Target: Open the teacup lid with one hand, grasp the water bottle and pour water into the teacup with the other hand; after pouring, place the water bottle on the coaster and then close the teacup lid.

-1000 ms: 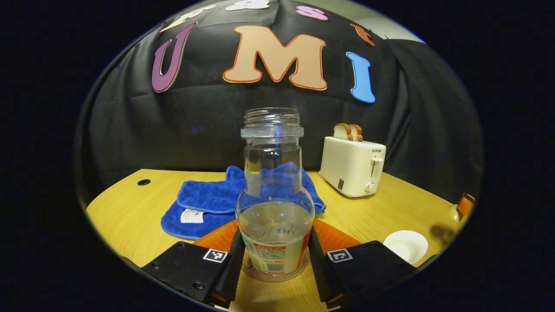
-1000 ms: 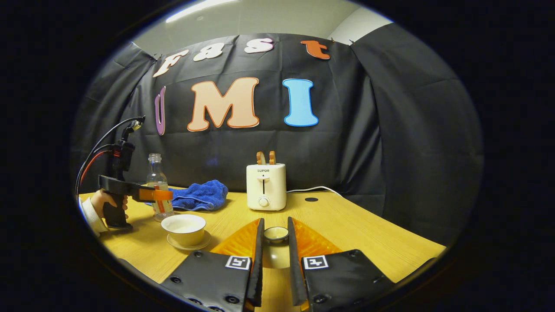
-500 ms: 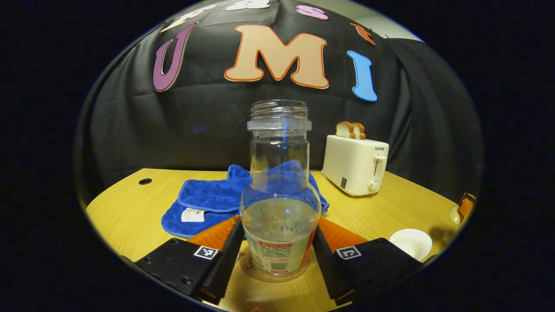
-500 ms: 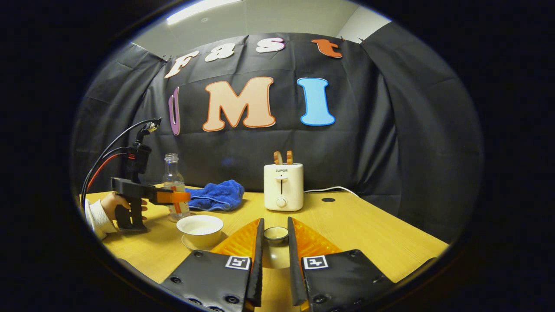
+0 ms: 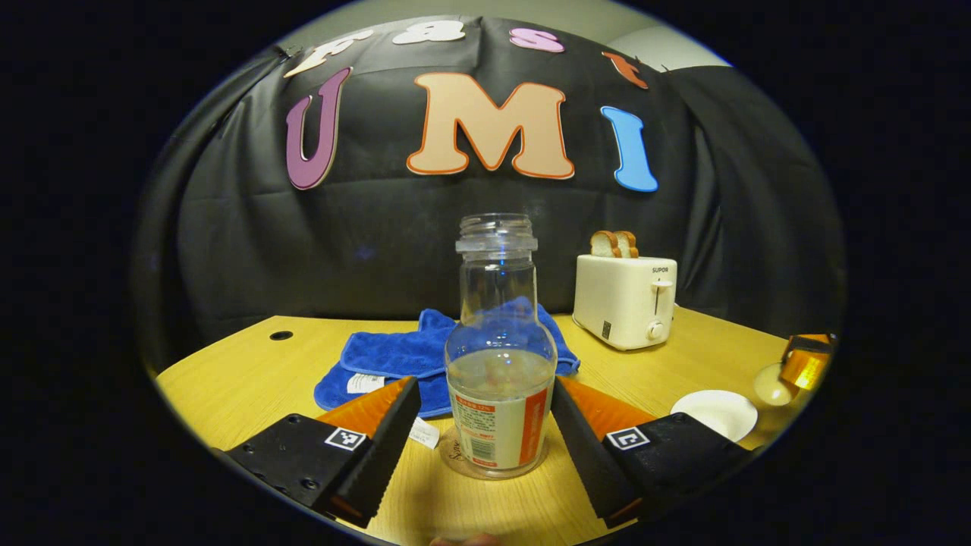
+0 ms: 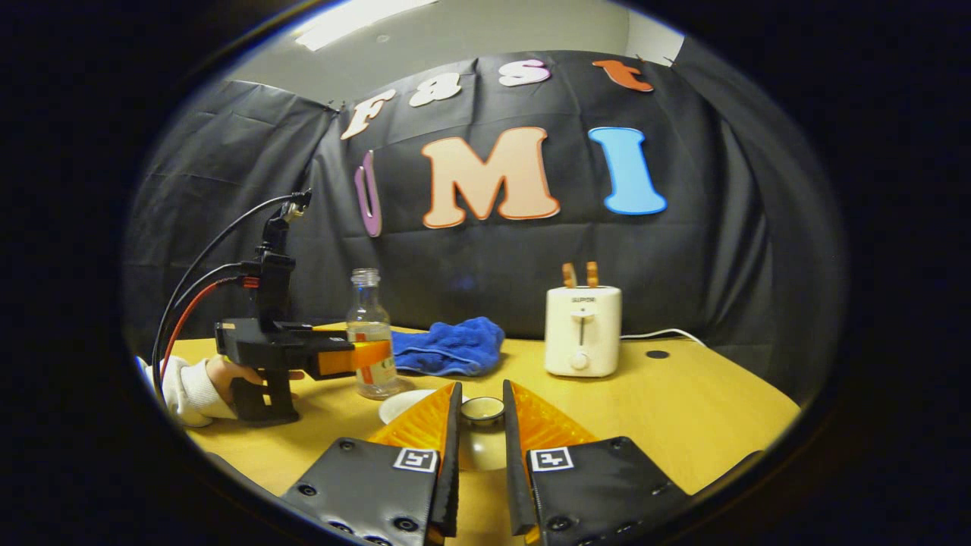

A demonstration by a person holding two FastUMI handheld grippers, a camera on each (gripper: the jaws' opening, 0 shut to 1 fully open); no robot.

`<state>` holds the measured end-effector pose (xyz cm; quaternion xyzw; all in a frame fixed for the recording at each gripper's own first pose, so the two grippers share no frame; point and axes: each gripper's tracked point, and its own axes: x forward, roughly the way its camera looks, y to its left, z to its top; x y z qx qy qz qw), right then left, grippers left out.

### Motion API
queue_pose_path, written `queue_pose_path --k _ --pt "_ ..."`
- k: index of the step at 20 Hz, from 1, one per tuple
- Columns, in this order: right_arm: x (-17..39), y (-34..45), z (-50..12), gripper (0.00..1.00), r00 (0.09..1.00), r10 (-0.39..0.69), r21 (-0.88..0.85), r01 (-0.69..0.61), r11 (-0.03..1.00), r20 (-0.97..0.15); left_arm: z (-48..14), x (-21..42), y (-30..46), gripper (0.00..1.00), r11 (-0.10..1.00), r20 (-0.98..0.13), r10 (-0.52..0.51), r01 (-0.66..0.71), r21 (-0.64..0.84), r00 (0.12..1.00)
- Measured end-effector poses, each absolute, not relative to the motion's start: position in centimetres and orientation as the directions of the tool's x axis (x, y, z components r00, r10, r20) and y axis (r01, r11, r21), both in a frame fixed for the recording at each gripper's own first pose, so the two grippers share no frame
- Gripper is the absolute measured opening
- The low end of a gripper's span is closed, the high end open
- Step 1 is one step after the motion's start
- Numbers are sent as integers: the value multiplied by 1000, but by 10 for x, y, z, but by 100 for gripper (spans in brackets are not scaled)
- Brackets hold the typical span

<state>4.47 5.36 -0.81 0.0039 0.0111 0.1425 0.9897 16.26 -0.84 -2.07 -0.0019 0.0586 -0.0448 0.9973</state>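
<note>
Right gripper (image 6: 478, 447) clamps the teacup lid (image 6: 482, 410) by its knob; the open teacup (image 6: 406, 402) sits just ahead-left. Left gripper (image 5: 485, 447) spreads wide around the upright bottle (image 5: 499, 379) on its coaster (image 5: 455, 464).

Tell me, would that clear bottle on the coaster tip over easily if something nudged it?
Probably not easily. The water bottle stands upright on the coaster, wide at the bottom and narrow at the neck, with water only in its lower part, so its weight likely sits low. It has no cap, so a hard knock could spill it. Its smooth clear wall may be slippery for the left tongs, now open beside it.
</note>
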Motion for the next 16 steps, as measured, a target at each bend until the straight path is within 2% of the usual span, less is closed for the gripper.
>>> queue_pose_path --k 4,7,9,15,16 --pt "62 83 -11 29 936 350 15 -350 937 -27 -15 145 -8 98 995 -81 -97 99 22 992" --pt "72 96 -15 31 928 370 20 -370 929 -48 -13 133 -3 98 995 -65 -89 91 34 994" --pt "77 102 -21 29 920 384 19 -384 923 -78 -11 125 0 98 996 -52 -82 84 36 995" --pt "84 106 -31 29 913 380 19 -382 924 -144 -5 110 5 98 995 -26 -72 74 62 997" --pt "85 105 -30 31 916 374 19 -376 927 -146 -5 109 6 98 995 -26 -71 73 62 997"
